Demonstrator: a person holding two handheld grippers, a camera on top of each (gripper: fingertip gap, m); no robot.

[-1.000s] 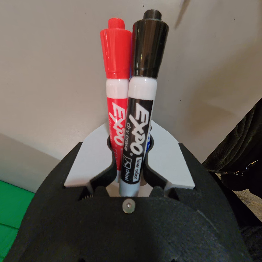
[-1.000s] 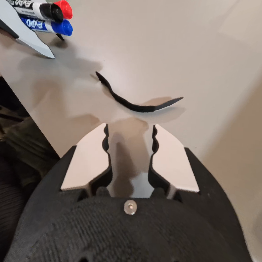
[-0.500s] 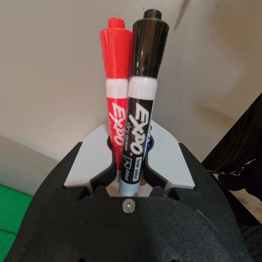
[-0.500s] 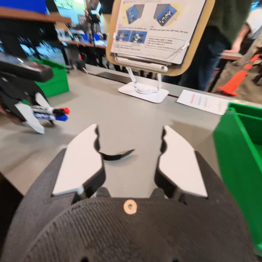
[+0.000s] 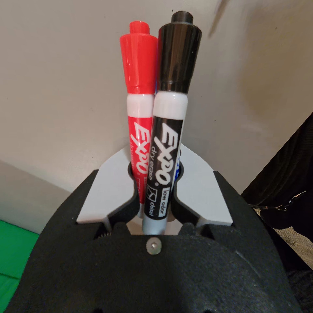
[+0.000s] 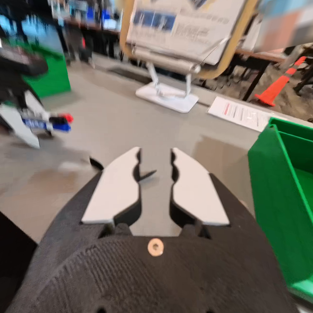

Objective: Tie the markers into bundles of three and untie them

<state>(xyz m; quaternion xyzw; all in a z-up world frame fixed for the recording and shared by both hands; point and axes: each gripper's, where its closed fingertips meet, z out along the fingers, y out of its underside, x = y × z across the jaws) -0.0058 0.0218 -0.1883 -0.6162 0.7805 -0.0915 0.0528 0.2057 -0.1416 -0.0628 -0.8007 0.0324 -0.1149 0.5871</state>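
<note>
My left gripper is shut on three markers held side by side over the table: a red marker, a black marker and a blue marker mostly hidden behind the black one. In the right wrist view the same bundle shows at the far left in the left gripper. My right gripper is open and empty, just above the table. A black strap lies on the table under it, partly hidden by the left finger.
A green bin stands at the right, another green bin at the back left. A clipboard on a white stand and a paper sheet lie at the back. An orange cone stands beyond the table. Left tips to right tips: about 30 centimeters.
My right gripper tilted up from looking down at the table, moved over the strap and narrowed its opening. The left gripper kept still with the markers.
</note>
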